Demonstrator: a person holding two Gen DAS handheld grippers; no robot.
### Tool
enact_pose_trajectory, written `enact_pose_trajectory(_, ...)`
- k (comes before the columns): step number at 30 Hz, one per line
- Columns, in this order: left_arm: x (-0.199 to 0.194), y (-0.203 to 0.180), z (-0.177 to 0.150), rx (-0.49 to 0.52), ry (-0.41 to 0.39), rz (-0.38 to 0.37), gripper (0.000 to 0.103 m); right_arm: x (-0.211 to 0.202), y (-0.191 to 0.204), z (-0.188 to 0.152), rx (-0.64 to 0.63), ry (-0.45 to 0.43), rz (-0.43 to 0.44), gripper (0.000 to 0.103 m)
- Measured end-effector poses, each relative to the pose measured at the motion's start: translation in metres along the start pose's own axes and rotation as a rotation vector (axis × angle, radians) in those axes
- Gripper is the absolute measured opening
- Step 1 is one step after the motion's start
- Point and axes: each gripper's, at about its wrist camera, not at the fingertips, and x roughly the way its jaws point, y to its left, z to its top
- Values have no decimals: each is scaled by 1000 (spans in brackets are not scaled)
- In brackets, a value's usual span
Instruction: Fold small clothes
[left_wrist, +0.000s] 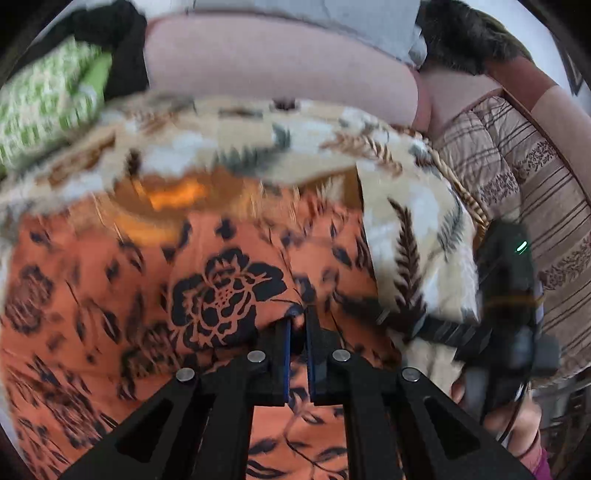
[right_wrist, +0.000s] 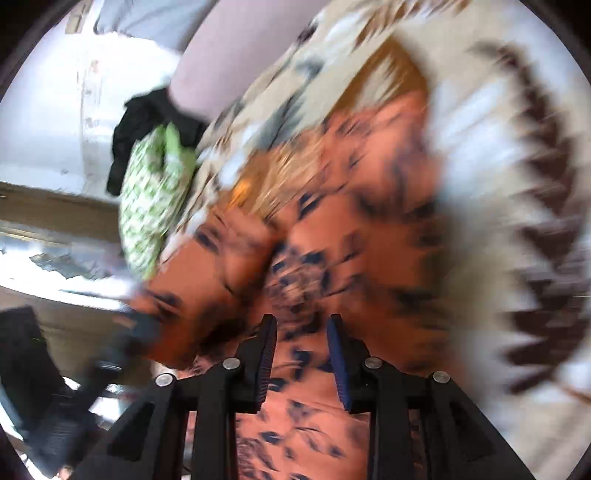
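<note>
the orange garment (left_wrist: 147, 280) is lying across the fern-print blanket (left_wrist: 417, 206) on the bed, with its near part hanging under both tools. the left gripper (left_wrist: 297, 321) is clenching a pinch of the garment: the blue pads are nearly together and a fold of the black-flower print is bunching at the tips. the right gripper (right_wrist: 301, 328) is standing with a moderate gap between its fingers; orange cloth is lying between and beneath them, but motion blur is hiding the contact, so it is not possible to tell whether the pads are pressing on it.

a green patterned cloth (left_wrist: 40, 107) and a black cloth (left_wrist: 122, 44) are lying at the blanket's far edge, against a pale pink cushion (left_wrist: 273, 62).

risks from this state, as a judgement:
- the left pinch is taking only a small bite at the tips; a quick pull is likely to slip the cloth free.
- if the right pads are not gripping, the fold is going to be carried by one corner only and is likely to land skewed or bunched.
- the thin cloth is likely to drag on the fleecy blanket and wrinkle.
</note>
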Motion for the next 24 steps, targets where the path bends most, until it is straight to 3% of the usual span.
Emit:
enact_pose_trajectory(1, -3, 2, -5, -5, 2, -33, 15, -12, -5, 1, 5, -35, -18, 34)
enact_pose_trajectory(2, -11, 3, -10, -4, -8, -67, 32, -20, -8, 4, 3, -53, -16, 35)
enact_pose_trajectory(3, -20, 5, -14, -1, -35, -100, 52, -26, -10, 7, -1, -69, -7, 43)
enact_pose_trajectory(4, -34, 9, -18, 4, -86, -122, 60, -31, -9, 9, 1, -82, 1, 64)
enact_pose_trajectory(5, -44, 12, -21, 10, -137, -128, 70, -34, -10, 11, 5, -95, 5, 72)
enact_pose_trajectory(9, -94, 37, -36, 20, -335, -139, 76, -48, 21, 14, -92, -163, 11, 73)
enact_pose_trajectory(11, -107, 61, -42, -24, -419, -67, 78, -56, 45, 9, -181, -203, -25, 73)
enact_pose_trajectory(12, -106, 77, -45, -59, -439, 9, 79, -58, 62, 4, -242, -222, -62, 73)
enact_pose_trajectory(16, -76, 154, -53, -245, -338, 279, 78, -41, 112, -22, -451, -196, -168, 73)
enact_pose_trajectory(19, -56, 196, -59, -340, -253, 348, 78, -6, 138, -40, -565, -125, -249, 73)
enact_pose_trajectory(22, -31, 212, -63, -324, -161, 339, 78, 30, 150, -52, -589, -79, -322, 74)
enact_pose_trajectory(24, -21, 197, -62, -217, -153, 433, 78, 56, 156, -52, -600, -65, -425, 73)
